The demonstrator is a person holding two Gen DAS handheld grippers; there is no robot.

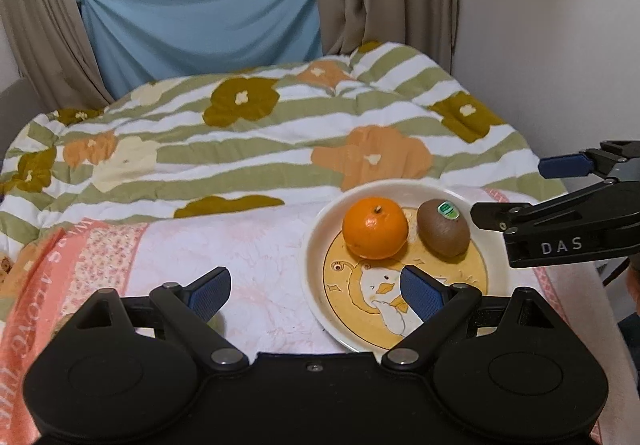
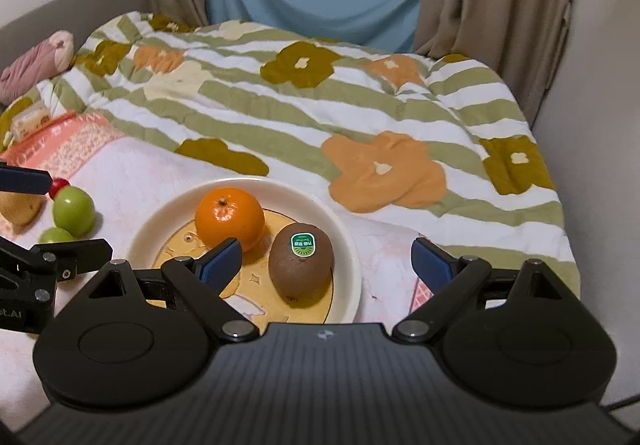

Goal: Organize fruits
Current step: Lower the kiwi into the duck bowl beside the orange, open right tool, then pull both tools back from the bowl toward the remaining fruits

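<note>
Round cream plate w/ yellow duck print [image 2: 352, 245]: orange mandarin [image 2: 230, 217] & brown stickered kiwi [image 2: 301, 265] on it. Left gripper [image 1: 316, 291] and right gripper [image 2: 326, 265] above plate's near rim, jaws spread, empty.

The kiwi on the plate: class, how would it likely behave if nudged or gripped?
The kiwi is egg-shaped and lies on its side, so it would probably roll or wobble toward the orange. Its fuzzy skin likely grips well. The plate has a raised rim that should contain it.
</note>
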